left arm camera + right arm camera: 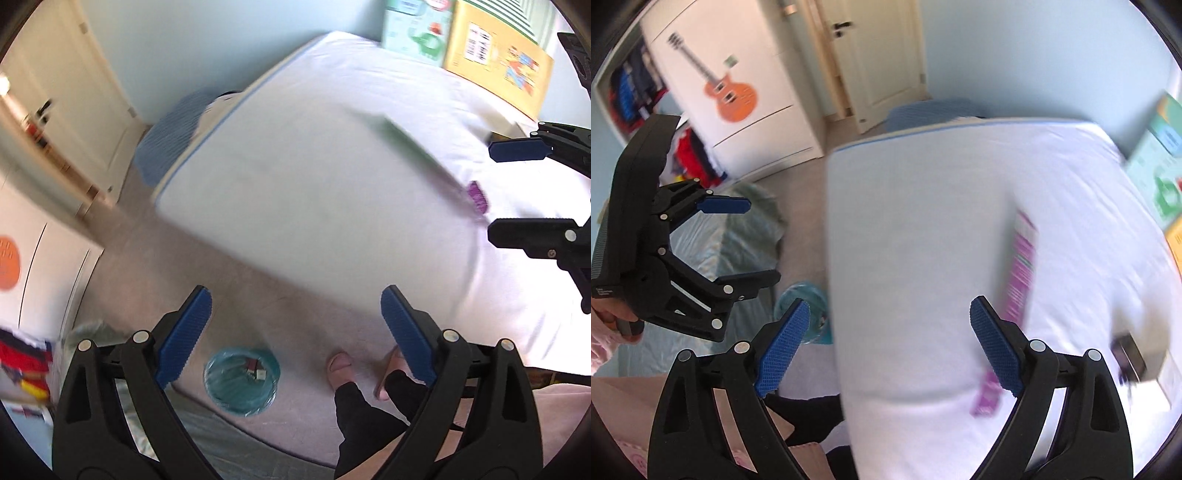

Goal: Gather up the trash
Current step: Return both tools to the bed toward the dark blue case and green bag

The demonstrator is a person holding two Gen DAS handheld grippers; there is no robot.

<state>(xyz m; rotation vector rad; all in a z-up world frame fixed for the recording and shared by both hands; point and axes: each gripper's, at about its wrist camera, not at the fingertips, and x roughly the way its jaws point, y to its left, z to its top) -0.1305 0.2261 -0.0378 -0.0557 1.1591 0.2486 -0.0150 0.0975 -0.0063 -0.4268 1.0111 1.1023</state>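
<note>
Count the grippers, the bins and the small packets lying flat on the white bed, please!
Grippers: 2, the left gripper and the right gripper
Bins: 1, the teal bin on the floor
Packets on the bed: 2, the pink packet and the blurry grey box
Total: 5

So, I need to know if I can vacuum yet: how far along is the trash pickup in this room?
Partly done: the lined bin on the floor already holds a few scraps. Nothing is in hand; the left gripper and right gripper both have jaws wide with nothing between them. Left on the bed: a purple-edged flat package and a dark item near the edge, too blurred to identify.
</note>
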